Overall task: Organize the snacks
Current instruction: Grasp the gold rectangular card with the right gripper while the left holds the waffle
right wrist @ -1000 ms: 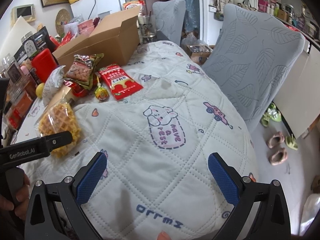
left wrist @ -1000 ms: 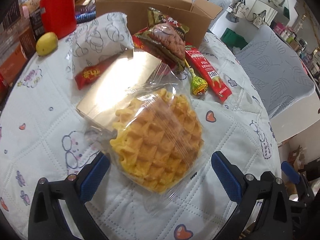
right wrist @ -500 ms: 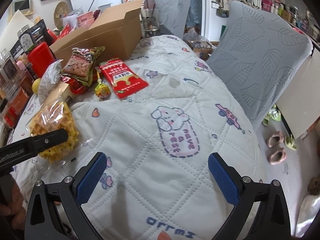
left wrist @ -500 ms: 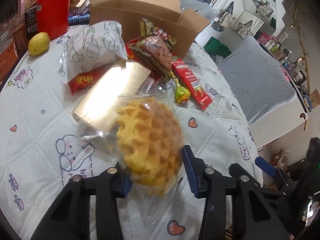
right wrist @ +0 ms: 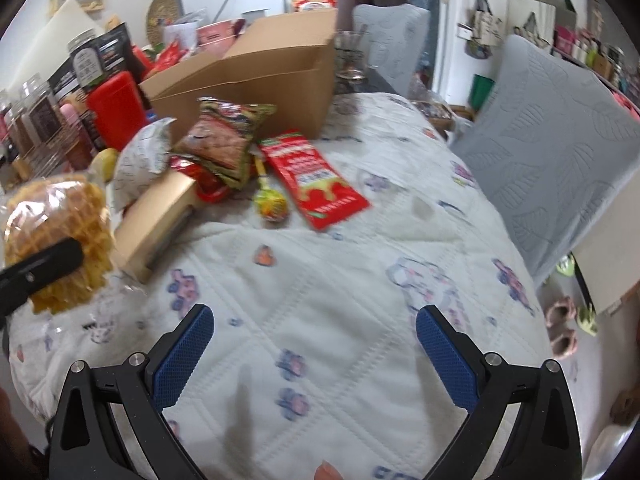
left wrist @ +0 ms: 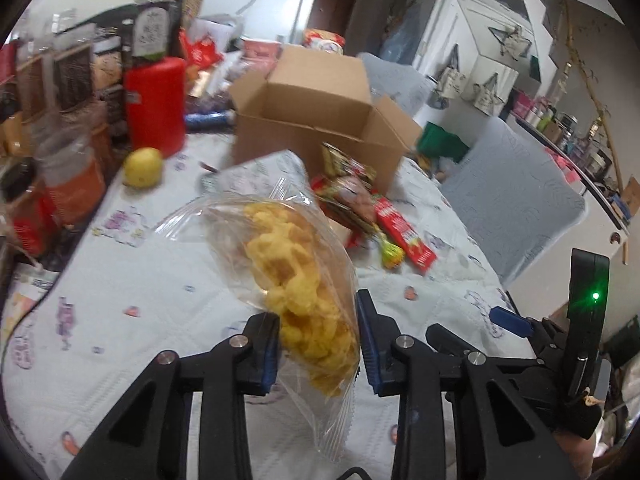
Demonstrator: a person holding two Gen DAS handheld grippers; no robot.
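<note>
My left gripper point(left wrist: 318, 346) is shut on a clear-wrapped yellow waffle point(left wrist: 298, 276) and holds it lifted above the table; the waffle also shows in the right wrist view point(right wrist: 60, 220). The open cardboard box point(left wrist: 316, 120) stands at the back. In front of it lie a green-brown snack bag point(right wrist: 224, 136), a red sachet point(right wrist: 316, 178), a lollipop point(right wrist: 272, 206), a gold box point(right wrist: 160, 216) and a white patterned packet point(right wrist: 140, 156). My right gripper point(right wrist: 314, 354) is open and empty above the quilted tablecloth point(right wrist: 340, 300).
A red container point(left wrist: 154, 104), a lemon point(left wrist: 142, 166) and several jars and packets crowd the table's left and back. A grey covered chair point(right wrist: 560, 152) stands to the right. Slippers point(right wrist: 564, 328) lie on the floor past the table edge.
My left gripper closed on the waffle pack and lifted it off the table, tilting up toward the box. My right gripper moved forward toward the snacks, staying open.
</note>
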